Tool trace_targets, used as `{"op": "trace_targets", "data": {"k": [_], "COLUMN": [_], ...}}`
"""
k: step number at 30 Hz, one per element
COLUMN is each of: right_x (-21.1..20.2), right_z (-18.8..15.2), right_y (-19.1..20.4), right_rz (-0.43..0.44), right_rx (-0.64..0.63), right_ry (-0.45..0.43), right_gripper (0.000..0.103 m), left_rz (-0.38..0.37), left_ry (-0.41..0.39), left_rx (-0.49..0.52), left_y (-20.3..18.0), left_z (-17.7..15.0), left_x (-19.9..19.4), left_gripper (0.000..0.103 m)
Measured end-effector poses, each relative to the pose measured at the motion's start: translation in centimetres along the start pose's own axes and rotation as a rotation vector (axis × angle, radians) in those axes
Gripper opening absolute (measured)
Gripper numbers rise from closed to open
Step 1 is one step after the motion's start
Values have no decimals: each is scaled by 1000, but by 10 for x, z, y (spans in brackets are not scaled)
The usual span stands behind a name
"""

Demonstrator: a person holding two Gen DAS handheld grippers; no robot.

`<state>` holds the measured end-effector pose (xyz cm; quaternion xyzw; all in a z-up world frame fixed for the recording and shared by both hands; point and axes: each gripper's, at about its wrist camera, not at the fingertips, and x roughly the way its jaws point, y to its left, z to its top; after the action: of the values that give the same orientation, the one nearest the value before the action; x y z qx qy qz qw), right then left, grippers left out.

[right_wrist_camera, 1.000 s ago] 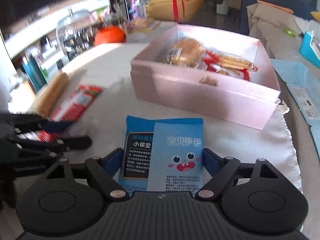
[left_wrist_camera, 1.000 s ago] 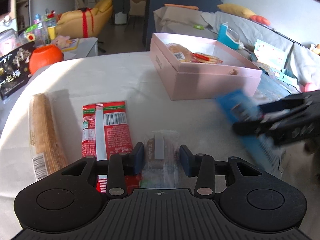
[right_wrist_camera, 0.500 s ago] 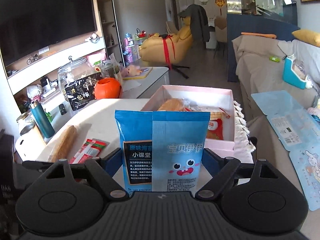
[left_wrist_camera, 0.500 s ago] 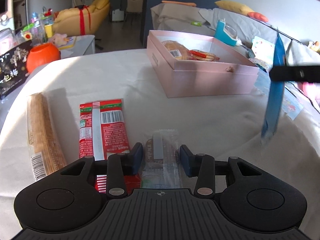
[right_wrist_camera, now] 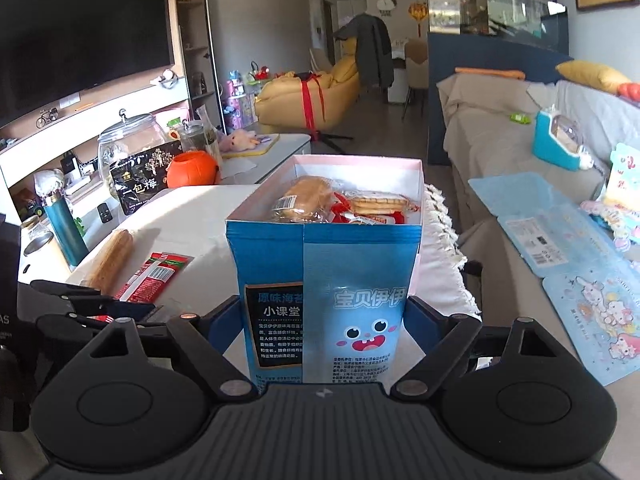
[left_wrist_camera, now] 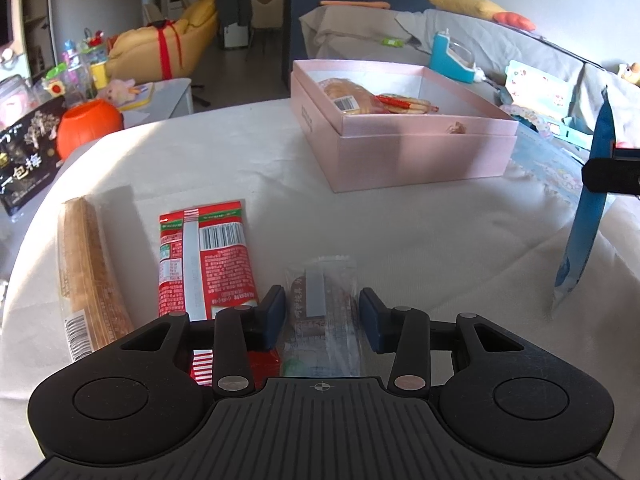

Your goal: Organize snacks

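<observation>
Blue snack bag (right_wrist_camera: 324, 300) is pinched upright in the right hand-held gripper (right_wrist_camera: 325, 320), off the surface (left_wrist_camera: 280, 184), just in front of the pink box (left_wrist_camera: 400, 152). Left hand-held gripper (left_wrist_camera: 322, 314) sits half-spread w/ a clear-wrapped snack (left_wrist_camera: 320, 308) between its jaws, can't tell if gripped. Red pack (left_wrist_camera: 204, 256) & long biscuit pack (left_wrist_camera: 86, 272) lie further left of box.
</observation>
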<state>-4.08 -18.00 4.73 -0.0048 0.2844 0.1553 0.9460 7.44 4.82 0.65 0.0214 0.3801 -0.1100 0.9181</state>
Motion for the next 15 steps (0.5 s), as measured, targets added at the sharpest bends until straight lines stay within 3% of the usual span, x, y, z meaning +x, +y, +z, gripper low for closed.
{"op": "trace_targets", "data": {"k": [8, 15], "right_x": [-10, -6], "right_z": [18, -3], "right_y": [2, 1], "right_rz": [7, -38], "right_rx": [13, 8], "right_ry": [-114, -92], "right_gripper": [86, 86], "left_rz": [3, 7], "left_ry": [-13, -27], "left_rx": [20, 32], "left_y": [-3, -3], "left_z": [-3, -6], "left_x": [-2, -3], "left_gripper": [45, 45]}}
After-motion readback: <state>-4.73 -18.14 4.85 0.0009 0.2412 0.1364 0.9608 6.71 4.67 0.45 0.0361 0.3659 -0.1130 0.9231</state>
